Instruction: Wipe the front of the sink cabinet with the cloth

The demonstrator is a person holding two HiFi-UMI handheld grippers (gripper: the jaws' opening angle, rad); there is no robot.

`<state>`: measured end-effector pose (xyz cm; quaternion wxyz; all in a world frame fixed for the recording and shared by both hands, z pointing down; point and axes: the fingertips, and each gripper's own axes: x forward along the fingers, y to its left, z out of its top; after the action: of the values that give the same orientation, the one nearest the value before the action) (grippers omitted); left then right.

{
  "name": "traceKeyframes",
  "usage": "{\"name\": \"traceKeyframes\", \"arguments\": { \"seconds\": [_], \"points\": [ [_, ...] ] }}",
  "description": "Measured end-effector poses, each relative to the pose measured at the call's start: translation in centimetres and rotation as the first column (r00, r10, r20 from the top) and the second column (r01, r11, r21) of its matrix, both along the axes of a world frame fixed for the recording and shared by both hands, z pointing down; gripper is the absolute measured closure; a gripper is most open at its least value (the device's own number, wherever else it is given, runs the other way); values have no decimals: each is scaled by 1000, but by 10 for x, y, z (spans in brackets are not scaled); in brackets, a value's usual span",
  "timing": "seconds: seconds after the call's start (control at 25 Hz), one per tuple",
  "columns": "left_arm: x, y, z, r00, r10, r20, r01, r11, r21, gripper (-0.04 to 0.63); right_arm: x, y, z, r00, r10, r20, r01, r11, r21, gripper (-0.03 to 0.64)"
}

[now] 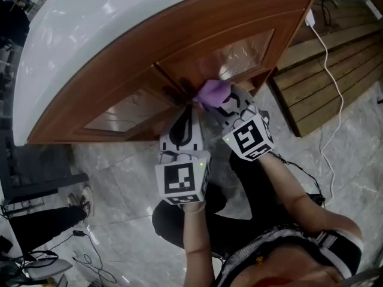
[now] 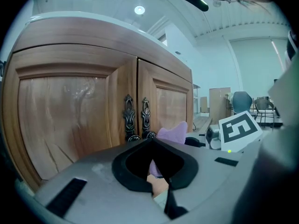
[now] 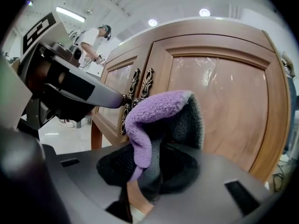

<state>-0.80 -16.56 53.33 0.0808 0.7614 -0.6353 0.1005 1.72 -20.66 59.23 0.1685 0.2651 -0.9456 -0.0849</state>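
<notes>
The wooden sink cabinet (image 1: 239, 52) has two doors with dark ornate handles (image 2: 138, 118) at the middle seam. My right gripper (image 1: 218, 100) is shut on a purple and grey cloth (image 1: 210, 91), which bulges out of the jaws (image 3: 159, 120) close in front of the right door (image 3: 224, 101), beside the handles. My left gripper (image 1: 189, 106) is shut with nothing between its fingers. Its tip (image 2: 150, 140) is at the handles' lower ends, just left of the cloth (image 2: 173, 133). In the right gripper view the left gripper (image 3: 70, 92) reaches in to the handles from the left.
A white countertop (image 1: 90, 28) overhangs the doors. Wooden planks (image 1: 323, 70) and a white cable (image 1: 335, 100) lie on the floor at the right. Another person's leg and shoe (image 1: 84, 199) and loose cables (image 1: 90, 262) are at the left.
</notes>
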Motion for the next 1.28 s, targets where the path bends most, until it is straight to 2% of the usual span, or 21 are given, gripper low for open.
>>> {"name": "traceKeyframes", "arguments": {
  "seconds": [0.44,0.84,1.28],
  "points": [
    [5,-3,3,1000,7,5,-7,1000,-5,595,1,-2,2,1000,1,-11,-1,1000,-8,451],
    [10,-6,1,1000,10,-2,-10,1000,0,595,17,-15,7,998,42,-38,-42,999,-17,451],
    [21,-9,3,999,39,4,-39,999,-3,595,58,-37,5,989,142,-42,-143,990,-10,451]
  ]
}}
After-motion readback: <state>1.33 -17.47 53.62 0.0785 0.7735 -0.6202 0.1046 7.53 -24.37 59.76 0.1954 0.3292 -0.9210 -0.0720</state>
